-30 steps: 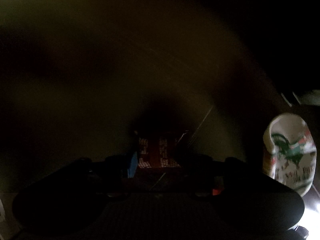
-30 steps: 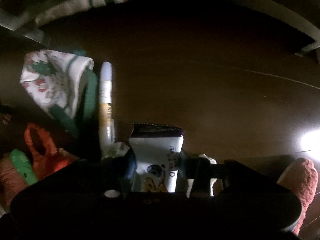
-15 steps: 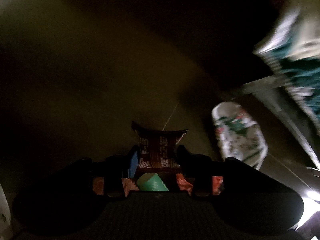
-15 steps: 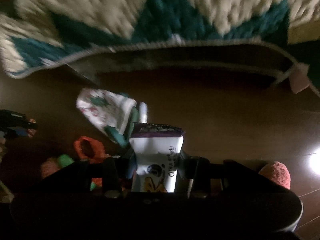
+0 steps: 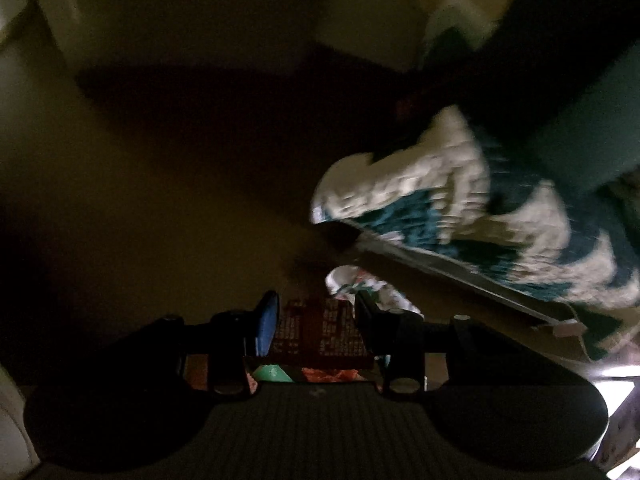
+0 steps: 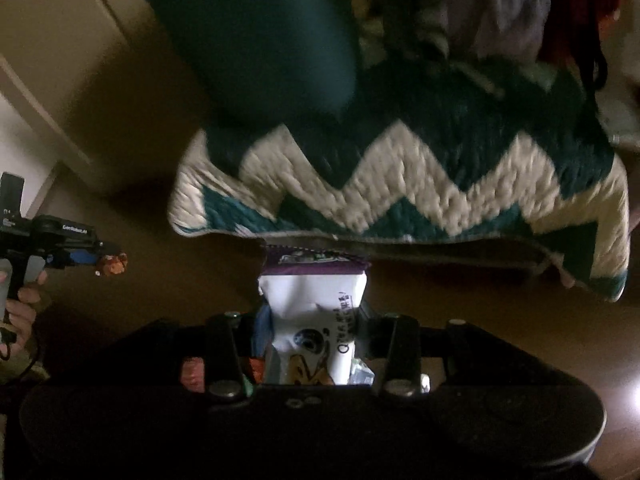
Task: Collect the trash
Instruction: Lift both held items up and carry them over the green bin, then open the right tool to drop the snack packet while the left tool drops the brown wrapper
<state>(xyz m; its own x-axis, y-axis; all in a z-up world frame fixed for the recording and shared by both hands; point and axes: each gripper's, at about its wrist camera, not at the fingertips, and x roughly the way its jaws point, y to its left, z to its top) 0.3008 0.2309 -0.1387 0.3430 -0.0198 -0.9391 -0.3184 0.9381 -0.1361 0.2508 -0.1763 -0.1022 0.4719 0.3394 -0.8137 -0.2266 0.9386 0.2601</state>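
The left gripper (image 5: pixel 316 320) is clamped on a dark red wrapper (image 5: pixel 320 330), its jaws pressing the wrapper's two side edges. The wrapper's long axis runs along the fingers, its free end pointing forward and away from the camera, down toward the dim floor (image 5: pixel 140 200). Rows of pale print cross its face. Just behind it, under the gripper body, bits of green and orange show, too dark to name. Just past the right finger lies a crumpled white patterned scrap (image 5: pixel 360 284), and beyond that the edge of a green and cream zigzag quilt (image 5: pixel 460 208) hangs over a frame.

The right gripper (image 6: pixel 312 320) is closed on a white wrapper (image 6: pixel 316 316) with a purple crimped top. This one also stands lengthwise between the fingers, purple end pointing forward, reaching the quilt (image 6: pixel 400 184) edge in the picture. Black lettering runs up its right side. A dark green cushion (image 6: pixel 256 40) rests on the quilt. At the far left of the right wrist view, a hand (image 6: pixel 18 308) holds the left gripper (image 6: pixel 108 265), which carries its wrapper (image 6: pixel 114 265) well above the brown floor (image 6: pixel 160 272).
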